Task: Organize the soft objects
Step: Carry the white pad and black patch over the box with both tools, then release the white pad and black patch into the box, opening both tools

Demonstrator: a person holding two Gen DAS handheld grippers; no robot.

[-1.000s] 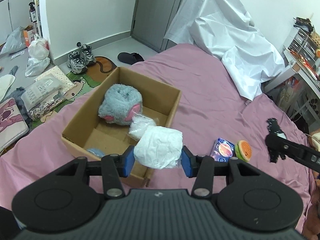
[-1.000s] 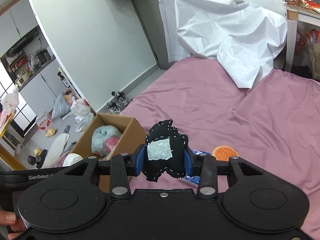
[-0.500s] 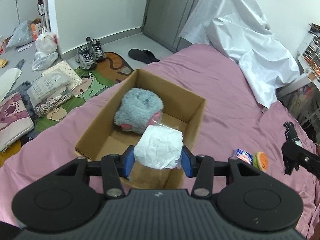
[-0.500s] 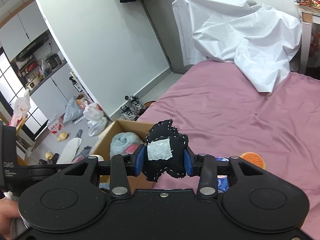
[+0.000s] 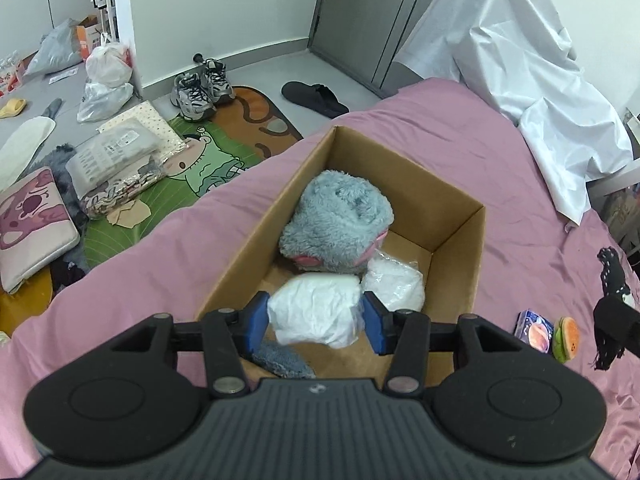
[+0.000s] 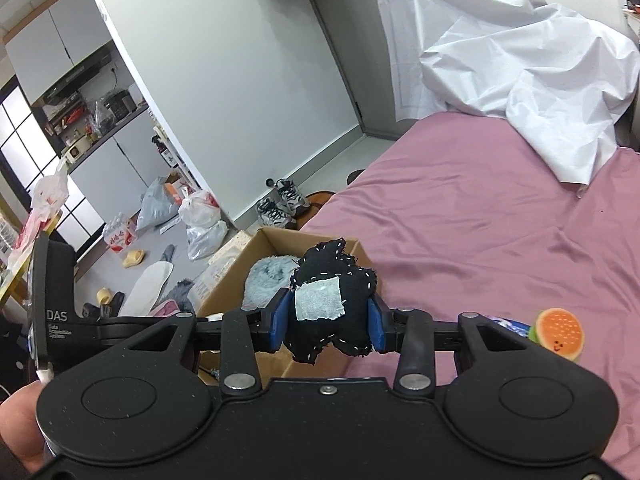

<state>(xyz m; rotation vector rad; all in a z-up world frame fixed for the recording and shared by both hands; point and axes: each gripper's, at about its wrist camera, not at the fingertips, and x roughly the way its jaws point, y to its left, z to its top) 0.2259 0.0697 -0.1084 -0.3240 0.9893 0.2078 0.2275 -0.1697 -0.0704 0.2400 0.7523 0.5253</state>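
Little writing can be read: the side of the left tongs' body, seen from the right wrist view, carries "DAS" in pale letters, with smaller lines beneath too fine to make out. A white patch on the black stitched toy (image 6: 334, 312) bears no legible text.

The left tongs (image 5: 316, 317) hang over the near end of the cardboard box (image 5: 456, 236), with a white wrapped bundle (image 5: 314, 314) between their blue pads; the jaws have just been opening a little, and the pads still touch the bundle's sides. The right tongs (image 6: 328, 318) are clenched on the black stitched toy, beside the box.

Inside the box lie a grey plush toy (image 5: 340, 226), a second clear-bagged white bundle (image 5: 396, 286) and a blue cloth (image 5: 280, 358). The box sits on a bed with a pink sheet (image 5: 440, 148). To its right lie a burger-shaped toy (image 5: 566, 338) and a small blue packet (image 5: 534, 326).

A crumpled white sheet (image 5: 516, 64) covers the bed's far end. On the grey floor are sneakers (image 5: 200, 88), a black slipper (image 5: 314, 98), a cartoon mat (image 5: 208, 156) and plastic bags (image 5: 106, 76).
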